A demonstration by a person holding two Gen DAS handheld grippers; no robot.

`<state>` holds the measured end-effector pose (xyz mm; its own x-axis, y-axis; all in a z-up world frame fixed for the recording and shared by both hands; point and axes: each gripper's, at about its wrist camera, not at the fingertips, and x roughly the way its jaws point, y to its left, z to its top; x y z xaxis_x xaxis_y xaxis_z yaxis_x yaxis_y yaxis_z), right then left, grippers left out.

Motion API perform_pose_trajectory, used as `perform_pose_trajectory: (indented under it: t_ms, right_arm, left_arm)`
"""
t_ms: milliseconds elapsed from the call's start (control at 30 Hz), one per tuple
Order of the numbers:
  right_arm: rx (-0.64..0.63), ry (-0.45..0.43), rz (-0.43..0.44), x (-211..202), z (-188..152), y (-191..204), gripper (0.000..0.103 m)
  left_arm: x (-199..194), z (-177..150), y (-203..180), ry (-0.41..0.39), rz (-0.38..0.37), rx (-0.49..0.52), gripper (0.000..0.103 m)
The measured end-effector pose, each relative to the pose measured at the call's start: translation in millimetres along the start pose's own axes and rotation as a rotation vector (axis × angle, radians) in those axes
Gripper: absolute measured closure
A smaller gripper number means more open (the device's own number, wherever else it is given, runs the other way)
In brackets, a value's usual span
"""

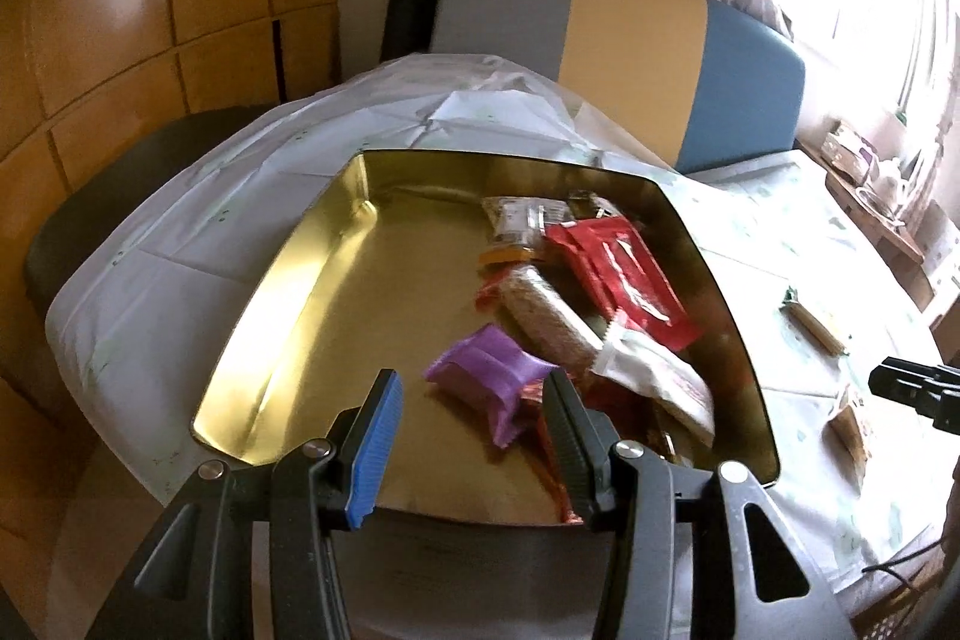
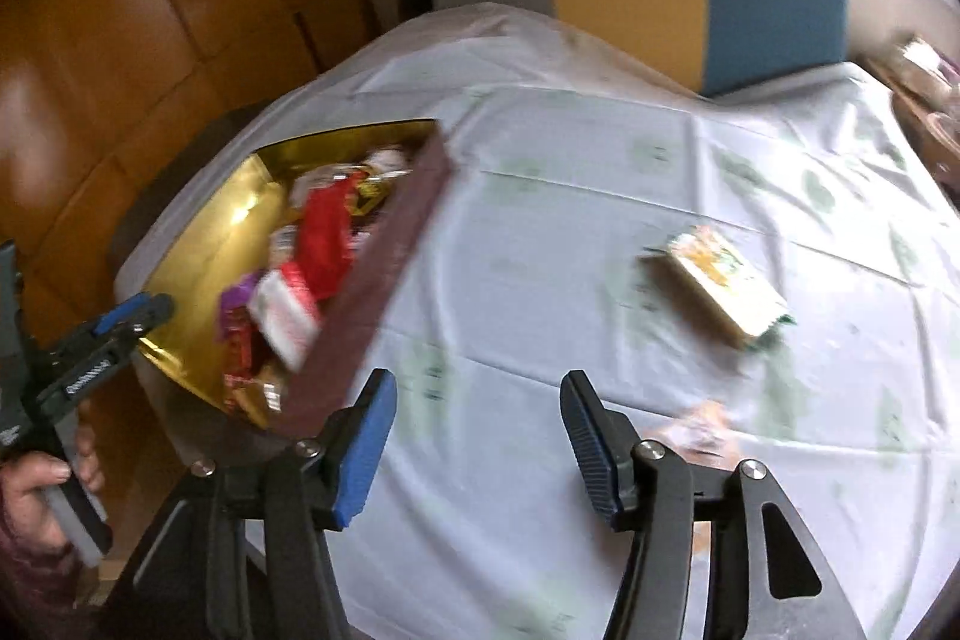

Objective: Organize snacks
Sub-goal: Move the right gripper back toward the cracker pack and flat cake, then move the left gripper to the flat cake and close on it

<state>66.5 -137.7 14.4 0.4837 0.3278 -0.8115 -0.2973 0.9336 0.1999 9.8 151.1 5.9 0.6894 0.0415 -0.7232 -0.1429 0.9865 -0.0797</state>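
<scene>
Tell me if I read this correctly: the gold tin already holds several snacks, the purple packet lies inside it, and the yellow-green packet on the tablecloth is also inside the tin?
One part is wrong. The yellow-green packet is not in the gold tin; the right wrist view shows it lying apart on the tablecloth, outside the tin's wall. The rest holds: several snacks are in the tin, among them the purple packet.

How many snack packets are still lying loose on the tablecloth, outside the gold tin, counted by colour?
Yellow-and-green packet: 1
Orange packet, blurred, near the right claw: 1
Total: 2
</scene>
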Motion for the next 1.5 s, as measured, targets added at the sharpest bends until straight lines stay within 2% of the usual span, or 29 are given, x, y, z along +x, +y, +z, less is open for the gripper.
perform_pose_trajectory:
  t_ms: [267,400,467,533,600,667,733,967,1200,1333,1500]
  right_arm:
    - [0.069,0.029,-0.131,-13.4,-9.2,-54.0,0.033]
    - [0.112,0.014,-0.210,-26.0,-3.6,-89.8,0.029]
    - [0.148,-0.004,-0.269,-33.6,0.5,-114.1,0.020]
    - [0.205,-0.029,-0.366,-39.1,0.7,-143.6,0.018]
    - [0.304,-0.031,-0.401,-40.2,-6.1,-168.1,0.018]
    - [0.454,0.009,-0.402,-37.4,-12.9,-193.0,0.018]
    - [0.505,0.004,-0.368,-38.2,-14.2,-202.8,0.018]
    - [0.464,0.007,-0.346,-35.6,-9.6,-194.2,0.016]
    - [0.514,-0.019,-0.329,-42.8,-12.9,-198.5,0.014]
    - [0.535,-0.037,-0.322,-47.7,-13.1,-200.6,0.013]
    - [0.561,-0.045,-0.311,-49.7,-13.9,-205.4,0.011]
  left_arm:
    - [-3.0,-1.0,-21.4,0.006,-0.051,0.063,0.054]
    - [-4.5,-0.9,-33.2,0.005,-0.062,0.094,0.054]
    - [-7.0,-0.2,-40.6,0.001,-0.071,0.113,0.054]
    - [-8.9,0.4,-48.8,0.000,-0.076,0.135,0.054]
    - [-11.0,1.2,-60.2,-0.001,-0.096,0.159,0.054]
    - [-12.1,1.3,-71.9,0.000,-0.112,0.186,0.054]
    - [-12.0,0.4,-84.2,0.005,-0.127,0.213,0.054]
    - [-11.5,-6.5,-131.0,0.026,-0.178,0.326,0.054]
    - [-1.5,-14.7,-176.7,0.068,-0.243,0.438,0.054]
    - [12.1,-23.3,-202.4,0.139,-0.283,0.472,0.054]
    - [28.4,-41.5,-228.7,0.251,-0.371,0.502,0.054]
